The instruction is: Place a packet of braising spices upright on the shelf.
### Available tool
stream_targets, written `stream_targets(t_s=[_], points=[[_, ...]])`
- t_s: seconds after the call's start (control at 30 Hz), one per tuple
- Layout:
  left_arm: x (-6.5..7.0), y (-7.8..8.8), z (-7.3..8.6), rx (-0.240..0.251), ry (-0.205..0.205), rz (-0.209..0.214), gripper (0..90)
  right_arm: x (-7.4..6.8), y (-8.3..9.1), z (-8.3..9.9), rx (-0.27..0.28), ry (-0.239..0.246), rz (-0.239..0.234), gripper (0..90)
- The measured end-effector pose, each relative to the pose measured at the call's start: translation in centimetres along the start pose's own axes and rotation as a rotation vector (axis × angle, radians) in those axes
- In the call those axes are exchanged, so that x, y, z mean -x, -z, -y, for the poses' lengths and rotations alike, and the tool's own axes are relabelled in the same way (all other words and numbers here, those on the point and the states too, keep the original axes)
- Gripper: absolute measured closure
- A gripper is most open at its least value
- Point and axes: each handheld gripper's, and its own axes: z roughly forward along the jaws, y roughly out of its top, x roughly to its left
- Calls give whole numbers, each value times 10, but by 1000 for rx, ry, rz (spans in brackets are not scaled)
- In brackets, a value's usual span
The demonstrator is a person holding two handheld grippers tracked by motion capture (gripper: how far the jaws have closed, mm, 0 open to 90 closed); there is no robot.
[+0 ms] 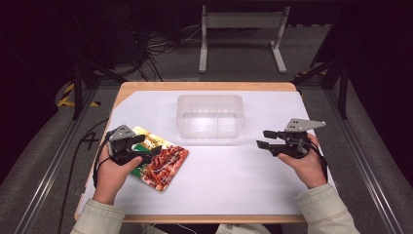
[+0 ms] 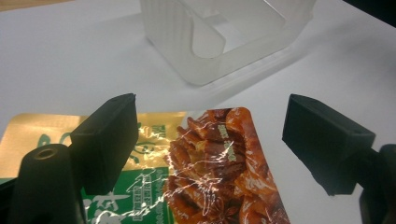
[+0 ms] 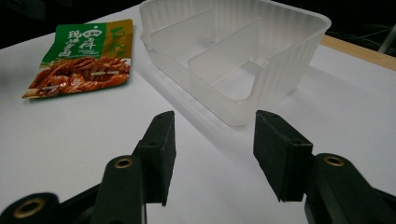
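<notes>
A flat snack packet, gold and green with a red food picture, lies on the white table sheet at the left. My left gripper hovers right over the packet, its jaws wide apart and not pressing on it. A clear plastic bin with an inner divider stands at the middle back. My right gripper is held right of the bin, pointing left, jaws apart with nothing between them. The packet lies far off in the right gripper view.
The white sheet covers a wooden table whose edge shows at the back. A metal stand and cables sit on the floor beyond. Open sheet lies in front of the bin.
</notes>
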Motion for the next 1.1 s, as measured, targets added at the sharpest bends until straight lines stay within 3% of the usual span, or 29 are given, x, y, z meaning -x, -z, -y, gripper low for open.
stream_targets(t_s=[0.37, 0.7, 1.0, 1.1], points=[[-24, 20, 3, 29, 28, -92, 136, 0, -2, 0, -2, 4, 4, 468], [-56, 40, 18, 37, 127, -227, 115, -5, -10, -2, -31, 42, 16, 456], [-65, 37, 23, 43, 112, -253, 111, -6, -10, -2, -29, 46, 18, 447], [-69, 31, 28, 34, 132, -265, 141, -6, -9, -1, -29, 46, 18, 447]])
